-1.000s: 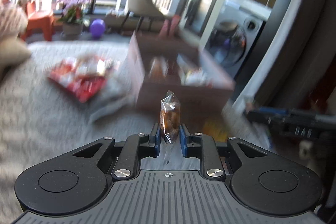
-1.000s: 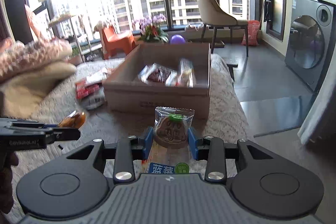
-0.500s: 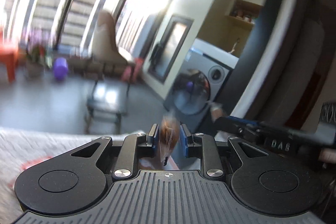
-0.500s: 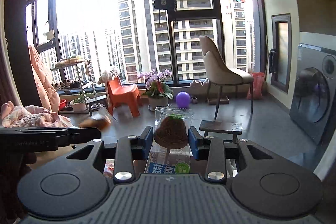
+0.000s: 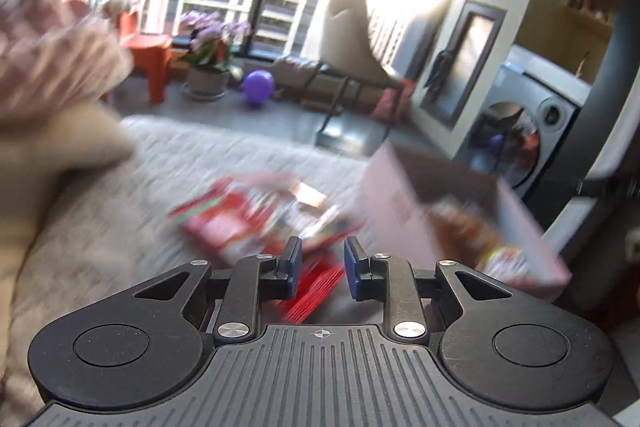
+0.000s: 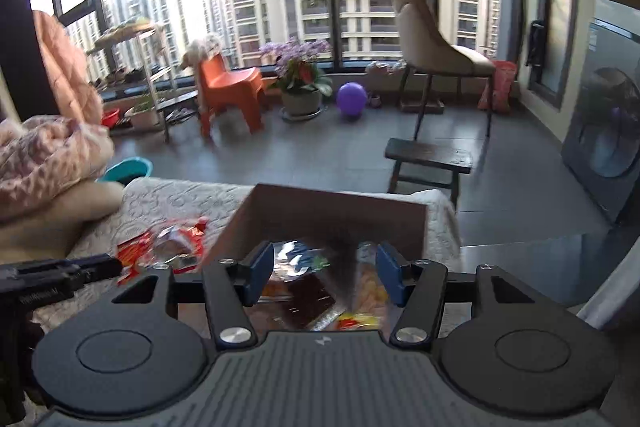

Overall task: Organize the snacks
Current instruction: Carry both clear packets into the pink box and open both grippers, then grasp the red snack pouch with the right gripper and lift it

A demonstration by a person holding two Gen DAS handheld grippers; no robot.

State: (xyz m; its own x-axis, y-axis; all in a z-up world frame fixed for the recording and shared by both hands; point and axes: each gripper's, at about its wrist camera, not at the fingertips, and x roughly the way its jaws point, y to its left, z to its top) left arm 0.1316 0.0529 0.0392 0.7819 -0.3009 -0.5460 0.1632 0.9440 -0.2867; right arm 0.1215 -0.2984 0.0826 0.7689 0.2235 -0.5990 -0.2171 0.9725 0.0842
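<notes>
The cardboard box (image 6: 332, 211) sits at the far edge of the quilted bed cover (image 6: 176, 203), holding several wrapped snacks (image 6: 304, 291), blurred; the right gripper (image 6: 325, 277) hangs over its open top, jaws wide and empty; the left gripper (image 5: 319, 269), jaws parted with nothing between them, is above a loose pile of red snack packets (image 5: 256, 219) lying on the cover just left of the box; a pink blanket (image 6: 44, 159) is heaped at the left edge.

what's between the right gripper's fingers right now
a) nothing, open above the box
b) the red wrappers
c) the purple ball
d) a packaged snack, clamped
a: the right gripper stands open with blue pads apart and gripping nothing, above the cardboard box, where loose snack packets lie inside.
</notes>
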